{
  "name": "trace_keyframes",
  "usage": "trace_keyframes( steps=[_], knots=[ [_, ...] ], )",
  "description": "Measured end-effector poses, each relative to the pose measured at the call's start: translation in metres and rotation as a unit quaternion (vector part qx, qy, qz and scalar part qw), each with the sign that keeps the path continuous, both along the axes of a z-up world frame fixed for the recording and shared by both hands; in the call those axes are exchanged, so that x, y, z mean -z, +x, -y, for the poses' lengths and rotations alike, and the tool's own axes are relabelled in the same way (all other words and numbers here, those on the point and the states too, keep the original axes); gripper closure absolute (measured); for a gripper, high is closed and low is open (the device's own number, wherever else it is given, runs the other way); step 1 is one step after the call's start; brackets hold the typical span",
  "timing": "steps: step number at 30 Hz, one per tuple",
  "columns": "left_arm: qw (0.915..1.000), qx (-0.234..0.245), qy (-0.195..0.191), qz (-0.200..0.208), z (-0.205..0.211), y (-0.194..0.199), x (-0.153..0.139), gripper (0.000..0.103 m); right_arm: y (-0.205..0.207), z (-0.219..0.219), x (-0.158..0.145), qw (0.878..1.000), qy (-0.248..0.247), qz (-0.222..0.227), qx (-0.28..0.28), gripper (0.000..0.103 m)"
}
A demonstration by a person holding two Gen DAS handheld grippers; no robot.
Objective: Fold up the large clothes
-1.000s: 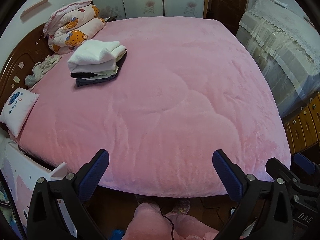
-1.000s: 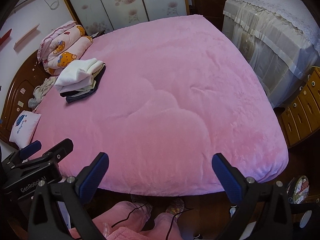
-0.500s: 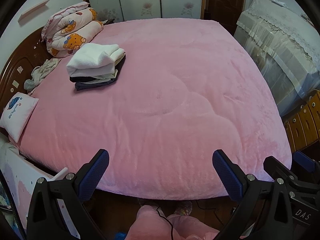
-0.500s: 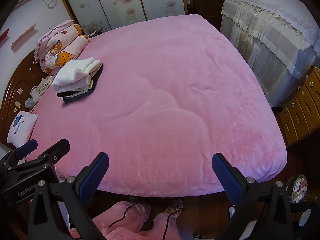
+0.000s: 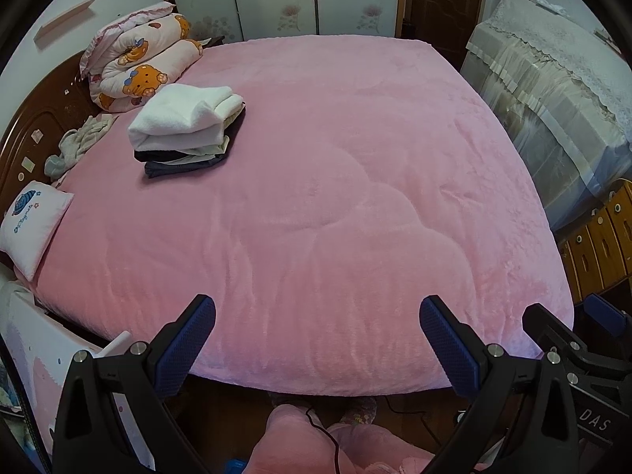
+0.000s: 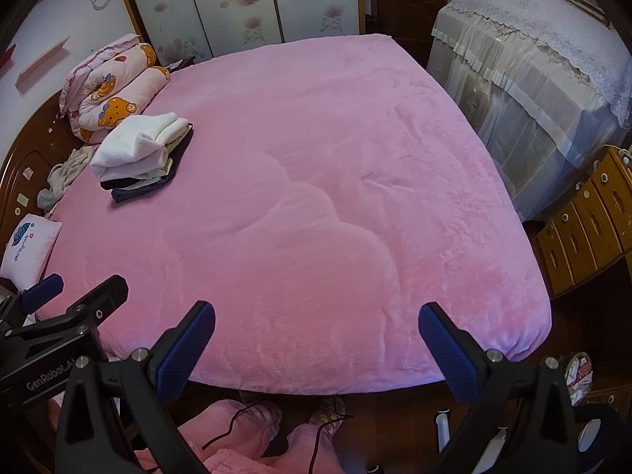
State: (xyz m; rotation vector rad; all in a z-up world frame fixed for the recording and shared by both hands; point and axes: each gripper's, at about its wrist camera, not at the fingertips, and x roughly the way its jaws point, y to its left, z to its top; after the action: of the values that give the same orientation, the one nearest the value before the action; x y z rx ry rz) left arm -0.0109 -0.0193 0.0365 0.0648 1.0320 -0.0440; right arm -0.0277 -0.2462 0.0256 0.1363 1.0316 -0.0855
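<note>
A stack of folded clothes (image 5: 185, 130), white on top and dark below, lies on the pink bed (image 5: 335, 205) at the far left; it also shows in the right wrist view (image 6: 142, 154). A crumpled light garment (image 5: 75, 146) lies by the headboard. My left gripper (image 5: 316, 339) is open and empty above the bed's near edge. My right gripper (image 6: 316, 343) is open and empty too, to the right of the left one. The left gripper's body shows in the right wrist view (image 6: 59, 324).
A rolled cartoon quilt (image 5: 138, 67) and a small white pillow (image 5: 31, 225) sit at the left by the wooden headboard (image 5: 23, 134). A covered cabinet (image 5: 553, 91) and wooden drawers (image 5: 600, 237) stand to the right. Pink-slippered feet (image 5: 316, 442) are below.
Both grippers have drifted slightly back and up from the bed; the view has shifted a little. Both stay open and empty. Nothing on the bed has moved.
</note>
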Motion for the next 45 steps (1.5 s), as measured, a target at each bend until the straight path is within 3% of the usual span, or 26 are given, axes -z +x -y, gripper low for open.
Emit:
trace_keyframes(
  steps=[45],
  knots=[
    [0.9999, 0.003, -0.010, -0.011, 0.000, 0.008, 0.003, 0.001, 0.005, -0.007, 0.004, 1.000, -0.019, -0.013, 0.001, 0.000]
  ],
)
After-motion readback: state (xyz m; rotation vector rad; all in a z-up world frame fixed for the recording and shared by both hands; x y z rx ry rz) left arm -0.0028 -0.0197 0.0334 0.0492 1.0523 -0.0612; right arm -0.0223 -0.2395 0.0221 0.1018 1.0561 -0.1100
